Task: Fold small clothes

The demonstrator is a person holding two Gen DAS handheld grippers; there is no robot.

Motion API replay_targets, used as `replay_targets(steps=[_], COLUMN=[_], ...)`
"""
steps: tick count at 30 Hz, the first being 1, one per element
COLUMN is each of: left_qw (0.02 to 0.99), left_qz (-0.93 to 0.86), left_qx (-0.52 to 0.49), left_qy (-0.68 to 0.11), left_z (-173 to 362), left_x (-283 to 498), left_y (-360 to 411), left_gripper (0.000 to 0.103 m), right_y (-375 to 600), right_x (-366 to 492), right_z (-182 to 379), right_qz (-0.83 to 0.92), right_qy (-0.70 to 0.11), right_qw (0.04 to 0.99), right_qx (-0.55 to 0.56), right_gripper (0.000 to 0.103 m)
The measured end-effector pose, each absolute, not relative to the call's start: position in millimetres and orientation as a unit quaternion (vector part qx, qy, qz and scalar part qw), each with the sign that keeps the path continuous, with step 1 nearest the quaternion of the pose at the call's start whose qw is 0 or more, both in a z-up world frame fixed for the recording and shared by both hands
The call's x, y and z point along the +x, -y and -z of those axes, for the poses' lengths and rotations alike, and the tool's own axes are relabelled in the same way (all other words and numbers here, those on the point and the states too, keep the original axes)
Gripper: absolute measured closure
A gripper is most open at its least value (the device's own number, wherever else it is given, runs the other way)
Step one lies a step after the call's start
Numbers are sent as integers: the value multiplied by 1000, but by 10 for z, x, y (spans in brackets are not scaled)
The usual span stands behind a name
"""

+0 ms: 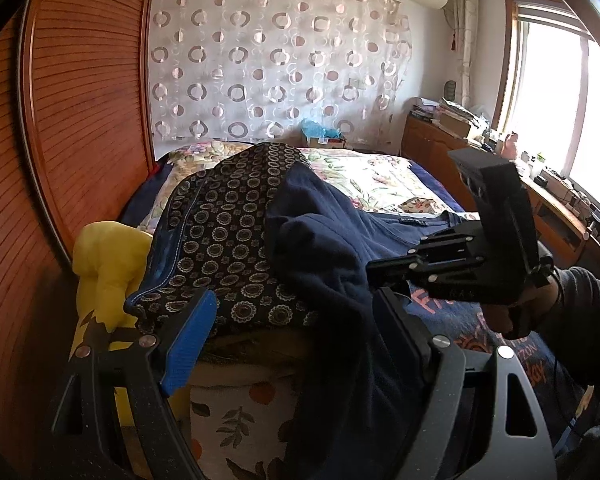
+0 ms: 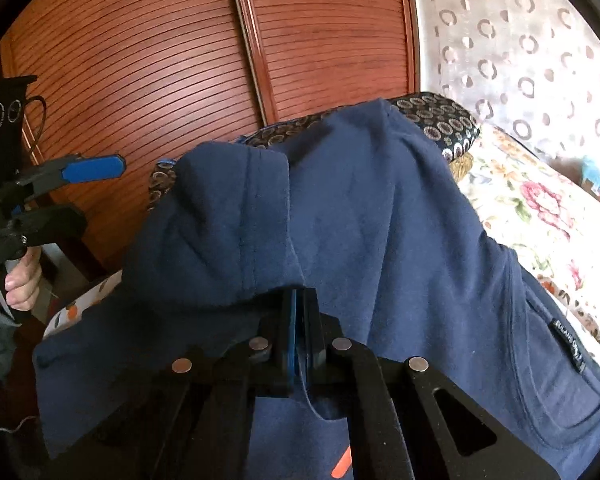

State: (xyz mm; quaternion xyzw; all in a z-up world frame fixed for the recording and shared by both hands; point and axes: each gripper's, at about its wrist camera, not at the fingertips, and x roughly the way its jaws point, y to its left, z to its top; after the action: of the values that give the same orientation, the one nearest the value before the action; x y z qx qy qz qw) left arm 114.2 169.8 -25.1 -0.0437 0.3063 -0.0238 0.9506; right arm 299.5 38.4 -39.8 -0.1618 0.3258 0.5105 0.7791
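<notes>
The right gripper [image 2: 300, 320] is pinching the navy garment [image 2: 380, 220] lying draped over the bed's [image 2: 540, 208] pile, probably at a hem; the left gripper [image 1: 296, 340] is hovering spread, nearer its hanging end.

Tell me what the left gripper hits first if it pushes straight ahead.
Probably the patterned cloth heaped right ahead of the open left gripper, with the navy garment draped beside it; depth is hard to judge.
</notes>
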Motion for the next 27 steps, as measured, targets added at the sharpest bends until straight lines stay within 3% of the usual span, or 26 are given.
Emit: replay_targets(steps=[10, 18, 20, 22, 23, 27], left_qw=[950, 950, 949, 949, 948, 949], left_qz=[30, 33, 33, 35, 36, 35], left_qx=[-42, -36, -34, -33, -32, -26], left_qy=[-309, -310, -311, -313, -313, -313], left_z=[250, 245, 253, 249, 247, 224], left_x=[1148, 1134, 1134, 1143, 1146, 1155], left_y=[-1607, -1528, -1509, -1486, -1477, -1448], left_gripper=[22, 22, 22, 22, 22, 22], right_y=[129, 409, 432, 408, 394, 359], right_x=[3072, 3254, 3267, 3239, 3224, 3023], right_z=[-18, 226, 309, 339, 349, 378], right_qz=[-459, -275, -250, -241, -249, -327], right_qy=[-275, -321, -324, -319, -322, -333], right_qw=[836, 895, 900, 903, 901, 876], right_qx=[-118, -143, -150, -155, -148, -119], right_gripper=[103, 102, 91, 65, 61, 61])
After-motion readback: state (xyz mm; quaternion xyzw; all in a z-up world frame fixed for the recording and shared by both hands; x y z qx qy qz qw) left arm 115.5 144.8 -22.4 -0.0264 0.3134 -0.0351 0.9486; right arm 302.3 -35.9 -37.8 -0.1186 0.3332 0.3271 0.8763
